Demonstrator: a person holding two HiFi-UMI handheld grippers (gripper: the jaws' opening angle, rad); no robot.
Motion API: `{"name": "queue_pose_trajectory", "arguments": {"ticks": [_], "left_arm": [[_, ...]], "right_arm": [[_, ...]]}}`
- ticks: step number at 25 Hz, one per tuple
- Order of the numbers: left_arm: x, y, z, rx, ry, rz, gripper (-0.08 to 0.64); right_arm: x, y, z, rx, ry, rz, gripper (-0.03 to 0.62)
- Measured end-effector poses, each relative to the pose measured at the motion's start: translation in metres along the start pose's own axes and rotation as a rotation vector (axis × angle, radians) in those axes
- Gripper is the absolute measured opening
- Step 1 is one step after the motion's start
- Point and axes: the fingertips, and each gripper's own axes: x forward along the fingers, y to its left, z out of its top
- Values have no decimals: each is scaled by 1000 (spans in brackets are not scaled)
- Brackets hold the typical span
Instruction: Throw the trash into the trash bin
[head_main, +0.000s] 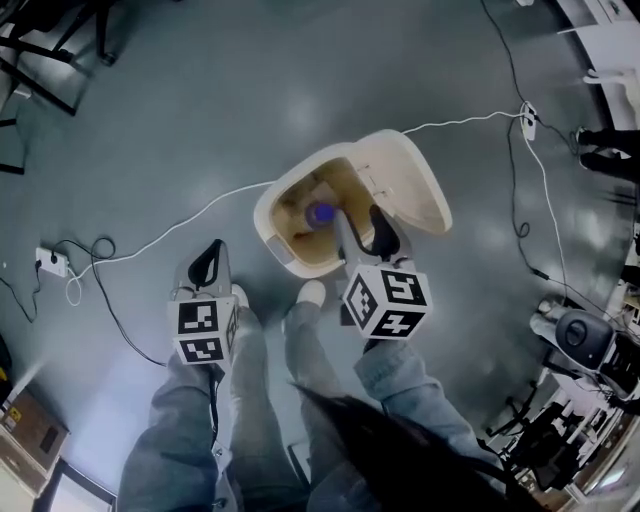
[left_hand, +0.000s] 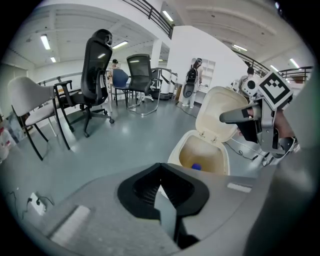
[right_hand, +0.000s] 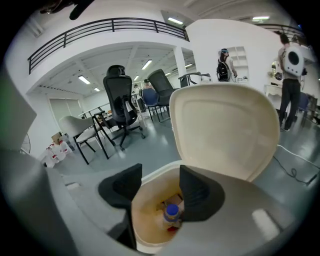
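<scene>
While the right gripper hung with its jaws wide apart and empty, the blue-capped plastic bottle lay just below them inside the cream plastic trash bin, lid raised; the left gripper alongside was closed on nothing

Blue jeans, white shoes; grey left gripper and right gripper, black jaws.

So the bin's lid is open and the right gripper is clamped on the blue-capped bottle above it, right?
Not quite. The lid is open and the right gripper is above the bin, but its jaws stand apart and empty; the blue-capped bottle lies inside the bin. The right gripper view shows it.
</scene>
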Motion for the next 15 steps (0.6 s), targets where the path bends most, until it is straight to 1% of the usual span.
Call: {"name": "queue_pose_trajectory", "arguments": {"ticks": [6,15], "left_arm": [[7,-9,2,20,12,-16,8],[12,-17,2,25,20,-29,8]], "right_arm": [[-2,-13,-4,32,10,-23,238],[-7,-24,-8,47,20,-40,238]]}}
